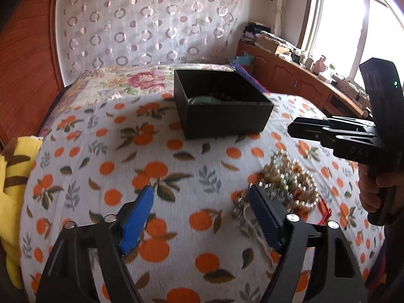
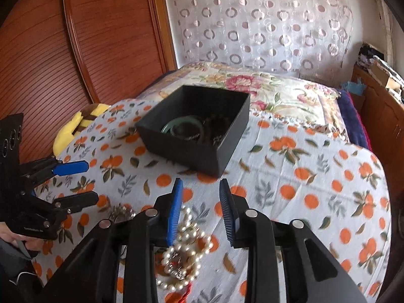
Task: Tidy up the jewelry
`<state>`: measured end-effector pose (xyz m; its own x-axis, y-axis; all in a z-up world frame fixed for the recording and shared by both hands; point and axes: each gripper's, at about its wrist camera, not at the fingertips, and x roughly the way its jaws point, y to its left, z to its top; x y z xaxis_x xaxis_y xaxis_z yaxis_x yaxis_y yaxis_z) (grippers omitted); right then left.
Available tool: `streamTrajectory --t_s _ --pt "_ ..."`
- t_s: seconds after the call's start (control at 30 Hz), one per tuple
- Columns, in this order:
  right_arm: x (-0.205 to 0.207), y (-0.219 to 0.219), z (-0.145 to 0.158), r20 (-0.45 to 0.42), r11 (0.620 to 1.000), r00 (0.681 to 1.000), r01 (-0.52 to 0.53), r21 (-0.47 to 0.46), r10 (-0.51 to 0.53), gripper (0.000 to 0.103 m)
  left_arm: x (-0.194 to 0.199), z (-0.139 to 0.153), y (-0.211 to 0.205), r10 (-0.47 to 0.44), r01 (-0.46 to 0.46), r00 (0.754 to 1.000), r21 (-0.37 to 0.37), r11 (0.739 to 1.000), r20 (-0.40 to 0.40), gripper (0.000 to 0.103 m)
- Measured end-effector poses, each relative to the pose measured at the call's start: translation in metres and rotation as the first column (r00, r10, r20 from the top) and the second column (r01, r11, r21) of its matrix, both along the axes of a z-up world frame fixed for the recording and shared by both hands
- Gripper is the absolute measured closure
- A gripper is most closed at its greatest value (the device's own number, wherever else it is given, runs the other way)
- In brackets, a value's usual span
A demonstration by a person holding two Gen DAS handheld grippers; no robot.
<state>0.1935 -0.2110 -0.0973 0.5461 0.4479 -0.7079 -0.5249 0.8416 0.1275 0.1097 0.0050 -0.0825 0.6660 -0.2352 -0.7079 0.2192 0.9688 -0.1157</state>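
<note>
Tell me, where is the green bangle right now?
In the right wrist view, the green bangle lies inside the black box on the orange-print cloth, beyond both grippers.

box [image 1: 222, 106] contents half-hidden (jewelry [image 1: 285, 184] blurred)

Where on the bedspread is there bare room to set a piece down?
Bare orange-print bedspread lies right of the open black square box, and between that box and the yellow plush toy. The tangled pearl-bead jewelry pile crowds the near edge.
</note>
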Motion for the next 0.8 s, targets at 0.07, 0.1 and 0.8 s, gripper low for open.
streamTrajectory --t_s 0.07,0.1,0.8 --pt "-0.001 0.001 -0.006 -0.02 1.0 1.0 -0.004 0.007 0.004 0.071 -0.001 -0.006 0.0 -0.001 0.002 1.0 0.012 1.0 -0.016 0.027" --pt "-0.001 0.002 -0.01 -0.034 1.0 0.999 -0.008 0.012 0.008 0.071 -0.002 -0.009 0.0 -0.003 0.003 1.0 0.015 1.0 -0.022 0.027" --pt "-0.01 0.003 -0.028 -0.093 0.998 0.994 -0.054 0.02 0.056 0.094 0.003 -0.024 -0.003 -0.004 0.009 0.997 0.064 0.998 -0.075 0.019"
